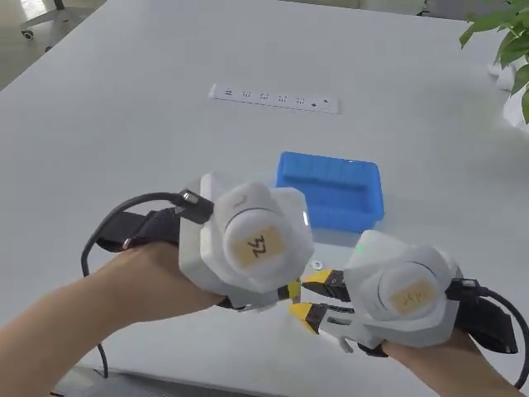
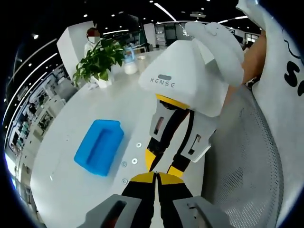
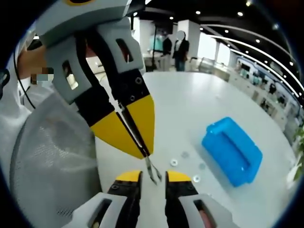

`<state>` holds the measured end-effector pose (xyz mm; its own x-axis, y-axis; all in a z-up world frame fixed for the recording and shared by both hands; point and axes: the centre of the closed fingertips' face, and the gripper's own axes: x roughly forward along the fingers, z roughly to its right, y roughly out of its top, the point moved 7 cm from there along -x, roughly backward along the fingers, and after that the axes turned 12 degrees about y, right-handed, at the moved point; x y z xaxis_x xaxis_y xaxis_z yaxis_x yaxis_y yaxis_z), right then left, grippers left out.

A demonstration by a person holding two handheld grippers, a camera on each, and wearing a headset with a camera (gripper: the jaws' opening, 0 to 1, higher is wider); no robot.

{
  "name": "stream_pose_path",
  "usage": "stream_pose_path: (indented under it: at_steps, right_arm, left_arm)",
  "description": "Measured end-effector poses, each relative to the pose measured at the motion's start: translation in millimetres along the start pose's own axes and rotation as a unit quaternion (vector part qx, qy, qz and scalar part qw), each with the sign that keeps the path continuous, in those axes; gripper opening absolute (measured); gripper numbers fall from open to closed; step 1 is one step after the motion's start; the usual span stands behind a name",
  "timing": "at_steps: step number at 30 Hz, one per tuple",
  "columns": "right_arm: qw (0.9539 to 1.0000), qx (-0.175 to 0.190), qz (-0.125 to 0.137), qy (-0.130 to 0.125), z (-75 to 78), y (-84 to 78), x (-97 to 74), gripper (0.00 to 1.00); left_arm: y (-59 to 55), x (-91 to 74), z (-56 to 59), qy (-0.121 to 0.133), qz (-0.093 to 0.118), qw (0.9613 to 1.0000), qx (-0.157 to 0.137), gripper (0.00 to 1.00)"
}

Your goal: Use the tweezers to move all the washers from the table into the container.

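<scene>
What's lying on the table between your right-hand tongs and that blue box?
A few small washers lie loose on the white table between the right tongs and the blue container; the right gripper view shows it best.

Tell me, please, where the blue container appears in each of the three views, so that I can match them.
Head view: the container sits at the centre of the picture.
Left gripper view: the container is at the lower left.
Right gripper view: the container is right of centre.
Shared landmark: the washers lie scattered beside one long side of it in both gripper views.
</scene>
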<state>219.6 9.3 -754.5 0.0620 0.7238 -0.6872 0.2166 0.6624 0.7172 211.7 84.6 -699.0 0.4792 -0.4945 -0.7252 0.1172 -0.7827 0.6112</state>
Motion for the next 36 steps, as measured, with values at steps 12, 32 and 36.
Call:
stream_pose_path:
  at_steps: [12,32,36]
  right_arm:
    - [1.0,0.0,-0.004,0.005,0.5,-1.1,4.1,0.08]
    - [0.9998,-0.006,-0.018,0.006,6.7,-3.2,4.5,0.04]
    - [0.9999,0.012,-0.01,0.007,10.8,-3.8,2.8,0.04]
  left_arm:
    - [8.0,4.6,2.5,-0.012,0.001,0.9999,0.006,0.0]
    - [-14.2,0.9,9.2,0.037,0.046,0.9842,-0.167,0.17]
    - [-29.2,-12.6,10.8,0.073,0.057,0.9673,-0.236,0.38]
